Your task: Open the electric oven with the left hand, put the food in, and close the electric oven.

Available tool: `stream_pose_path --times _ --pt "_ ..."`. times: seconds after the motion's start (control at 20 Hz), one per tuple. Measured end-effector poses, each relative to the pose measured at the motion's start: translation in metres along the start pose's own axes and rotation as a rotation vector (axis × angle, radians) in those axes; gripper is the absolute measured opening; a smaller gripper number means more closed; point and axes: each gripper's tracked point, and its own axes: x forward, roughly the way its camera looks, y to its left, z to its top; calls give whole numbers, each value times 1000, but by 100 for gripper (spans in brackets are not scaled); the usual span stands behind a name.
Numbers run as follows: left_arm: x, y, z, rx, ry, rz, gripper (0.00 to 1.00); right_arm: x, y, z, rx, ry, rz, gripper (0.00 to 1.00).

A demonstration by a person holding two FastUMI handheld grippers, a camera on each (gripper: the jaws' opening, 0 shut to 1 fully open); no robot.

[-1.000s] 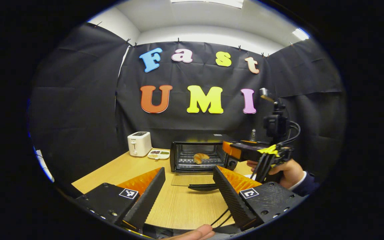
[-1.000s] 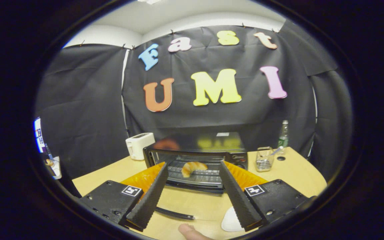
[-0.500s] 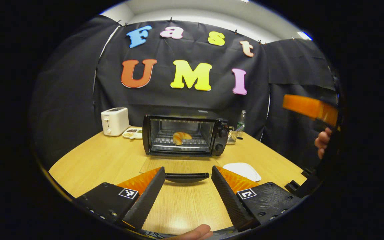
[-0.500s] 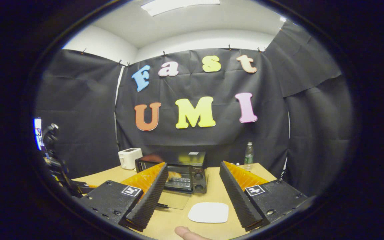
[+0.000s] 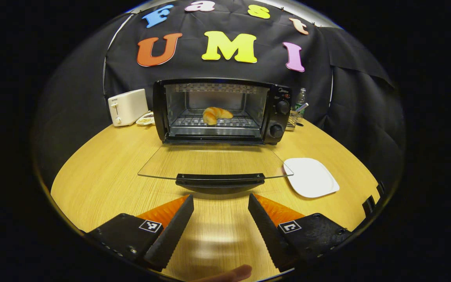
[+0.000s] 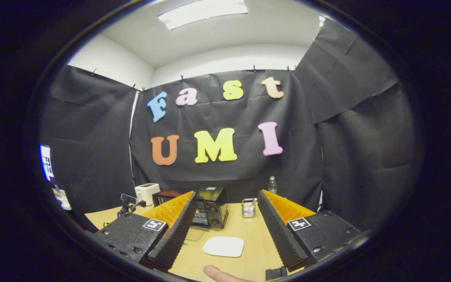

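Oven (image 5: 219,111) at 12 o'clock in left gripper view, door (image 5: 213,161) folded flat over surface (image 5: 104,172), handle (image 5: 220,180) just ahead of left gripper (image 5: 220,203) — jaws wide apart, holding nothing. Croissant (image 5: 216,114) on rack inside. White plate (image 5: 311,177) at 2 o'clock, toaster (image 5: 127,106) at 10. Right gripper (image 6: 227,201) held high, well back from oven — jaws spread, empty; plate between its fingers.
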Motion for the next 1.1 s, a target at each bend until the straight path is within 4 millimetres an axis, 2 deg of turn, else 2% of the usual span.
stream_pose_path --times 0.1,0.2,0.55,0.75,1.1 --pt "8 -2 0 -11 17 3 93 -9 -12 9 -14 -32 -21 98" --pt "18 -2 -5 -2 61 21 93 -15 -22 8 -3 -36 -40 98" --pt "41 -3 -21 37 185 85 95 -19 -50 -10 51 -26 -47 96" --pt "40 -4 -15 24 192 85 94 -18 -51 -20 58 -2 -28 96" --pt "30 -6 1 31 160 88 95 -15 -55 -23 52 7 -37 96"
